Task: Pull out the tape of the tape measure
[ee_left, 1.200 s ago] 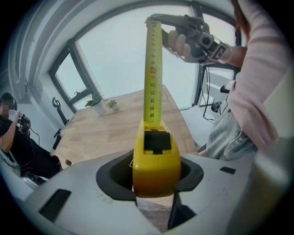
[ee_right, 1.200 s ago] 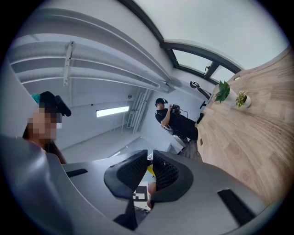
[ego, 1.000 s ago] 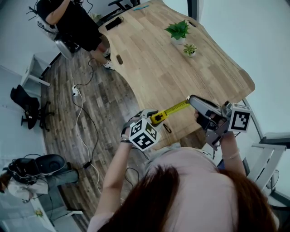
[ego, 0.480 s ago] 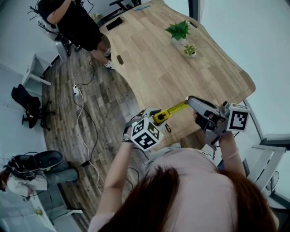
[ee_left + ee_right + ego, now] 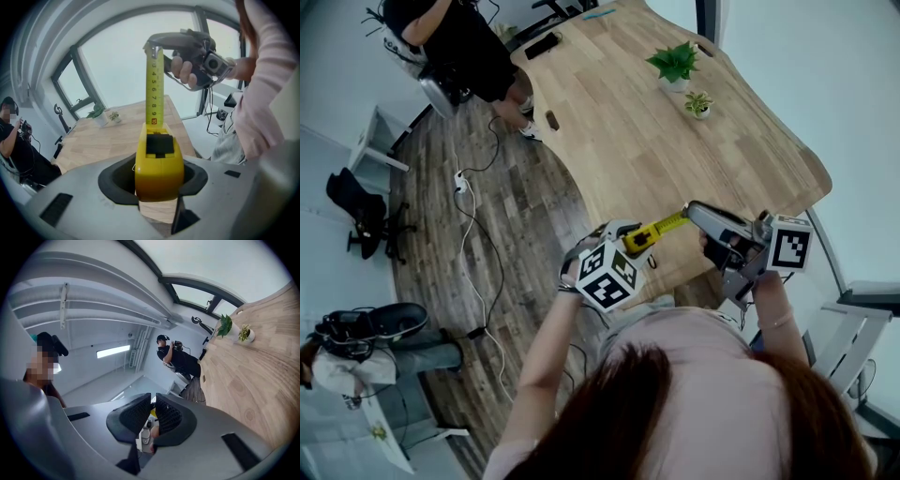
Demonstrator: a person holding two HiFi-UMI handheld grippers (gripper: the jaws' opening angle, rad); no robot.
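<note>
A yellow tape measure case (image 5: 159,164) sits between the jaws of my left gripper (image 5: 159,180), which is shut on it. From the case the yellow tape (image 5: 154,89) runs straight up to my right gripper (image 5: 152,44). In the head view the case (image 5: 637,239) is in front of the person's chest over the table's near edge. The short pulled-out tape (image 5: 666,225) reaches to the right gripper (image 5: 692,212). In the right gripper view the ribbed pads (image 5: 171,416) stand almost together, pinching a sliver of yellow tape end (image 5: 152,414).
The long wooden table (image 5: 675,141) stretches away, with two small potted plants (image 5: 675,64) (image 5: 697,103) and a dark flat object (image 5: 546,45) near its far end. A seated person (image 5: 455,42) is at the far left. Cables (image 5: 473,234) run across the wooden floor.
The left gripper with the case has shifted slightly to the right in the head view. The right gripper has kept its place. Both grips are unchanged.
</note>
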